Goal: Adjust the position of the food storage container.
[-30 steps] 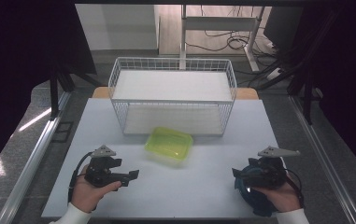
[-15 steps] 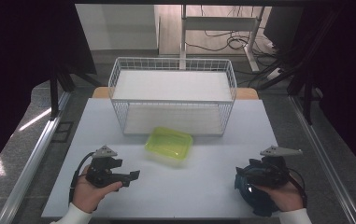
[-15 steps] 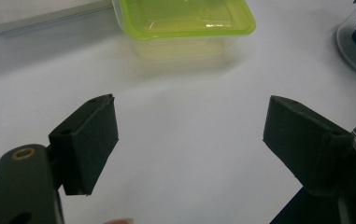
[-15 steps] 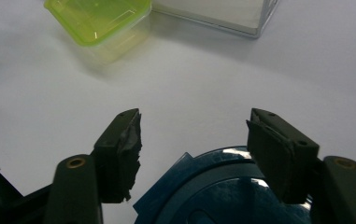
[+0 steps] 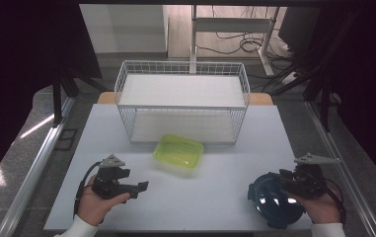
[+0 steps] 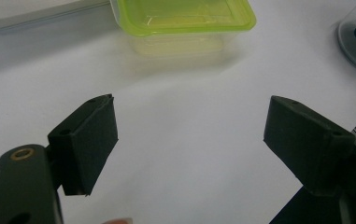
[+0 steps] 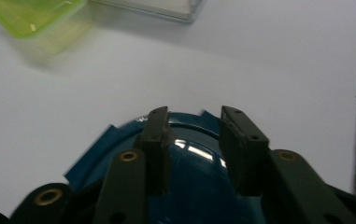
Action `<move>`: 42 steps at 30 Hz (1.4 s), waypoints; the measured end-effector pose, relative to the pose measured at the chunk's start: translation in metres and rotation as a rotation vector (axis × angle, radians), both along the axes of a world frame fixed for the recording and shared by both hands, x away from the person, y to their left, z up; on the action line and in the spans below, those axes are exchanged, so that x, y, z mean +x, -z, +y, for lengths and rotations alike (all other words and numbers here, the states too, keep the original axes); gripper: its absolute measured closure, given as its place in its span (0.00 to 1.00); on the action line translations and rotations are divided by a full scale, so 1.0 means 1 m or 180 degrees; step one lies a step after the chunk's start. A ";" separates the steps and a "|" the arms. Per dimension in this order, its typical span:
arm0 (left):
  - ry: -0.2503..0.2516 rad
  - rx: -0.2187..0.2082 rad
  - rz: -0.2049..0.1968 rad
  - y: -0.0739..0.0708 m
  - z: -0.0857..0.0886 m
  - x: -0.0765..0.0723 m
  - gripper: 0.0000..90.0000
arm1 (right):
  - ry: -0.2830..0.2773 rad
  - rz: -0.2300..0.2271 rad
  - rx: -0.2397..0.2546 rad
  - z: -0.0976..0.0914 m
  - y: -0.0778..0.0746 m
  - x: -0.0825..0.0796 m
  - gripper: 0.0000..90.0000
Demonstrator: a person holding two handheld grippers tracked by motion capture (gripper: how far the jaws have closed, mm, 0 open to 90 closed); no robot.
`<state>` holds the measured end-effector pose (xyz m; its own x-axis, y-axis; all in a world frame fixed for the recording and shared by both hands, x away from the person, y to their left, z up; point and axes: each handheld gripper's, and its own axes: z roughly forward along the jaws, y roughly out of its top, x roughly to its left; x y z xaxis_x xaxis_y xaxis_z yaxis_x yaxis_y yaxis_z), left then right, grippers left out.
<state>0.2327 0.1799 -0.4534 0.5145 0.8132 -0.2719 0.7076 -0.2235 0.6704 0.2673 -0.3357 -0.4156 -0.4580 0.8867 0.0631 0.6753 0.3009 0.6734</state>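
A lime-green lidded plastic container [image 5: 178, 152] rests mid-table, just in front of a white wire basket [image 5: 183, 116]. Near the table's front left, my left gripper [image 5: 141, 188] is held low with its jaws wide open and nothing between them; the container [image 6: 185, 18] lies ahead of it [image 6: 189, 135]. At the front right, my right gripper [image 5: 286, 183] is shut on a dark blue round bowl [image 5: 269, 200]. Its narrow-set jaws [image 7: 195, 119] sit over the blue curved surface [image 7: 199, 177], which hides the grip point. The container [image 7: 26, 16] shows far off at upper left.
The white table [image 5: 215, 182] has bare room between the two hands and around the container. The wire basket stands at the back, holding a white shelf. A metal rail [image 5: 32, 173] runs along the table's left side, and cables lie on the floor behind.
My right gripper with the blue bowl has shifted slightly toward the table's near right. The left gripper has barely moved and stays open.
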 end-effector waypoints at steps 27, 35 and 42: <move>0.0009 0.0001 -0.0009 0.000 -0.002 -0.002 0.19 | 0.0747 0.0438 -0.0390 -0.071 0.029 -0.029 0.98; 0.0021 0.0026 0.0001 0.001 -0.004 -0.002 0.19 | 0.0674 0.0629 -0.0525 -0.066 0.043 -0.029 0.98; 0.0032 0.0044 0.0015 0.003 -0.006 -0.001 0.19 | 0.0672 0.0662 -0.0586 -0.063 0.043 -0.028 0.99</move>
